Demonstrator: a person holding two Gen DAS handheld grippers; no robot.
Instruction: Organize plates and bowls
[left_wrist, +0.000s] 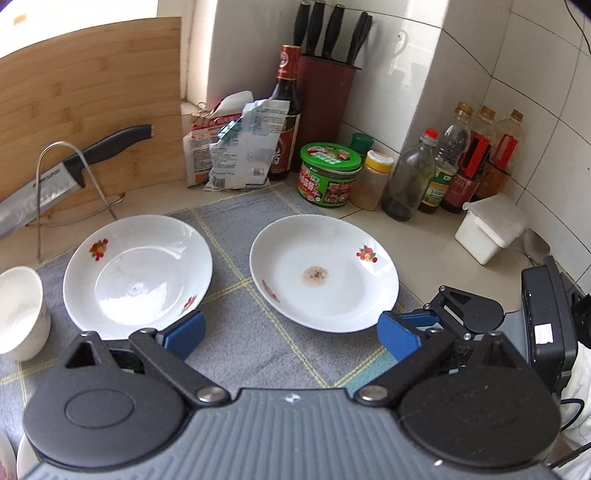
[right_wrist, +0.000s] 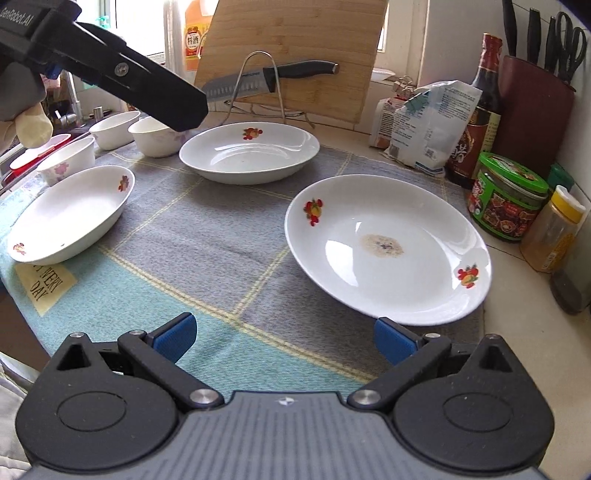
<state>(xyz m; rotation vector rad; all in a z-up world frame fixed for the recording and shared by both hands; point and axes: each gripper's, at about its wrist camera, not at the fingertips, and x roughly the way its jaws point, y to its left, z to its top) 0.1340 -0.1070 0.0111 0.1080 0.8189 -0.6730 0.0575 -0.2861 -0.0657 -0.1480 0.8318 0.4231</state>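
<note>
Three white plates with fruit prints lie on a grey-blue checked cloth (right_wrist: 207, 251). The stained plate (right_wrist: 388, 247) sits just ahead and right of my right gripper (right_wrist: 286, 338), which is open and holds nothing. A clean plate (right_wrist: 249, 151) lies at the back and another plate (right_wrist: 70, 214) at the left. Three white bowls (right_wrist: 110, 129) stand behind it. In the left wrist view my left gripper (left_wrist: 291, 336) is open over the cloth, between the clean plate (left_wrist: 136, 277) and the stained plate (left_wrist: 325, 273). A bowl (left_wrist: 20, 314) is at its left.
A bamboo cutting board (right_wrist: 295, 48) and a knife (right_wrist: 273, 79) on a wire rack stand at the back. Food bags (left_wrist: 236, 147), a soy bottle (left_wrist: 286, 110), a knife block (left_wrist: 325, 99), a green jar (left_wrist: 328, 177), oil bottles (left_wrist: 450, 166) and a white box (left_wrist: 487, 229) crowd the right corner.
</note>
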